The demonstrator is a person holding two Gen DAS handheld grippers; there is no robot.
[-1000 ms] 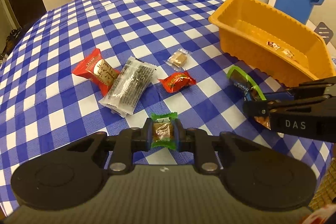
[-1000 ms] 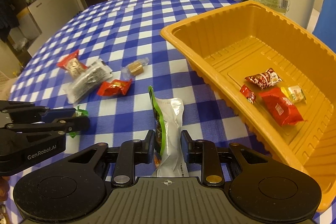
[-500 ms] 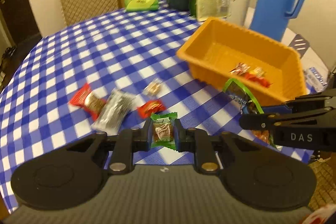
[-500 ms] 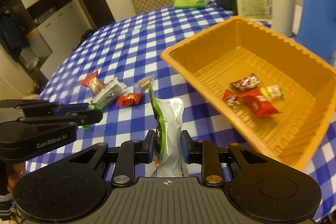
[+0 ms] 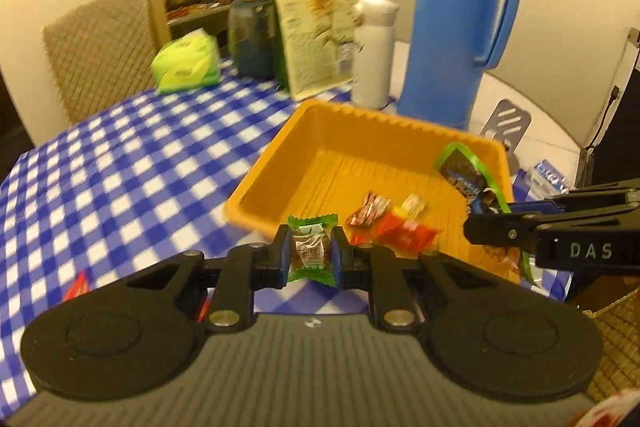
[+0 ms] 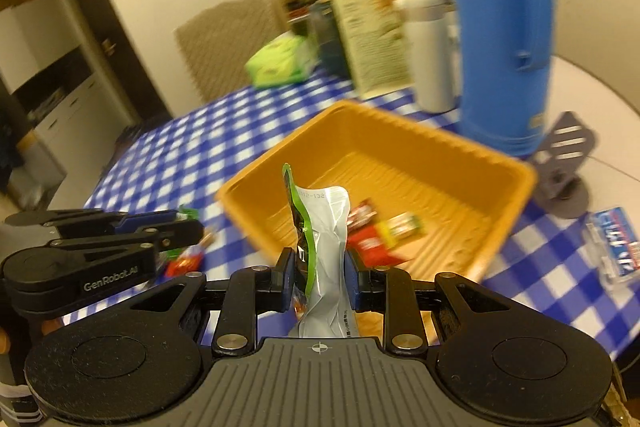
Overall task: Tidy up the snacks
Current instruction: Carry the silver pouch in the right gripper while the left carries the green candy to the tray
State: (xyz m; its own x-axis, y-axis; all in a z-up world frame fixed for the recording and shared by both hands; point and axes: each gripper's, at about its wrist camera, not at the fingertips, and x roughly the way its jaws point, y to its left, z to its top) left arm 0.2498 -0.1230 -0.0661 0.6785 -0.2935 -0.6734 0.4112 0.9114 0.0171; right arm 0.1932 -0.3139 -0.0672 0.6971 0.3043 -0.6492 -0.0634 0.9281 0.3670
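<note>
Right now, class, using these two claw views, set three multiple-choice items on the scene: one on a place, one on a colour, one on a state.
1. Where are the loose red-wrapped snacks?
A. in the orange tray
B. on the chair
C. under the tissue pack

2. What colour is the tall flask behind the tray?
A. red
B. blue
C. white

3. What is the left claw doing?
A. standing open and empty
B. gripping a spoon
C. shut on a green-wrapped candy

Answers: 1 A, they lie on the tray floor; 2 B, its body and handle are blue; 3 C, the wrapper sits pinched between the pads.
</note>
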